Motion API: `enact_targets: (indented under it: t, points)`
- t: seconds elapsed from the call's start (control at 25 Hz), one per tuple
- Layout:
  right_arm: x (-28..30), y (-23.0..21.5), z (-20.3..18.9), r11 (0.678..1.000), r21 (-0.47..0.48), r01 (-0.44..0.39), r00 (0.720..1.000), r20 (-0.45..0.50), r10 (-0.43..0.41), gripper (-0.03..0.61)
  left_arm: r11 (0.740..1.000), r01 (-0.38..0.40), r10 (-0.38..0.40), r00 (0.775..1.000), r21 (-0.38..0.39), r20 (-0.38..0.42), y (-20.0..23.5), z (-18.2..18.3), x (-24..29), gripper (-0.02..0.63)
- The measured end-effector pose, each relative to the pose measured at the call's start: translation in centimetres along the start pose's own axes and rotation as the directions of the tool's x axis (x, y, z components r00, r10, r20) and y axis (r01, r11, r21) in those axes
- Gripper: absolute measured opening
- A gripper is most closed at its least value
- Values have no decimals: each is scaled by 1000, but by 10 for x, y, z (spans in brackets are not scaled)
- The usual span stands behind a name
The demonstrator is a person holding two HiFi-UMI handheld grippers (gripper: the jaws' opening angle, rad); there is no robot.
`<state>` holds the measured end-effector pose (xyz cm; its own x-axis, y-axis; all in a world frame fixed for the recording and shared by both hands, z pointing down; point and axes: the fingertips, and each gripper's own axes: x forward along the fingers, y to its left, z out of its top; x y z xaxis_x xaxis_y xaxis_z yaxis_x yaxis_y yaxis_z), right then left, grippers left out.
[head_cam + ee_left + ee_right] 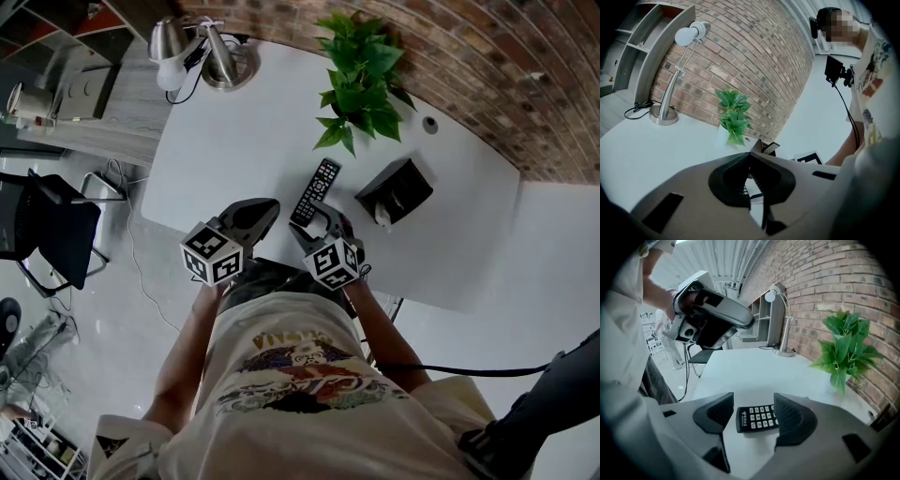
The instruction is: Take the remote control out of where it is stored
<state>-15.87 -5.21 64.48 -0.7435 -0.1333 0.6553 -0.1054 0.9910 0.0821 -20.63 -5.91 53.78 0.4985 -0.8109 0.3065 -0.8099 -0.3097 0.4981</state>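
The black remote control [316,190] lies flat on the white table [244,141], just left of a black box [394,190]. My right gripper [317,217] stands open at the remote's near end. In the right gripper view the remote's keypad end [757,418] sits between the pads of my right gripper [752,411], and the left pad stands clear of it. My left gripper [262,212] hovers over the table's near edge to the left, shut and with nothing in it. In its own view the left gripper [751,157] has its jaw tips together.
A potted green plant [361,80] stands behind the remote by the brick wall. A silver desk lamp [202,52] is at the far left corner. A black chair [52,230] stands on the floor to the left. The black box has something white at its front.
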Motion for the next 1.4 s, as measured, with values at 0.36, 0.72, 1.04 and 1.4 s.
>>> enact_targets:
  t: [0.36, 0.72, 1.04, 1.4]
  points:
    - [-2, -14, 9, 988, 147, -40, 999, 43, 34, 245, 999, 31, -31, 1000, 14, 0, 1, 4, 8, -3]
    - [-21, -26, 33, 969, 238, -63, 993, 111, 38, 32, 995, 86, -86, 996, 40, -8, -10, 10, 19, -3]
    - [-35, -34, 50, 966, 254, -43, 990, 144, 6, 31, 990, 124, -124, 992, 60, -11, -22, 15, 24, -3]
    - [-62, -39, 66, 954, 299, 4, 983, 173, -58, 31, 977, 204, -205, 979, 62, 8, -43, 22, 29, -3]
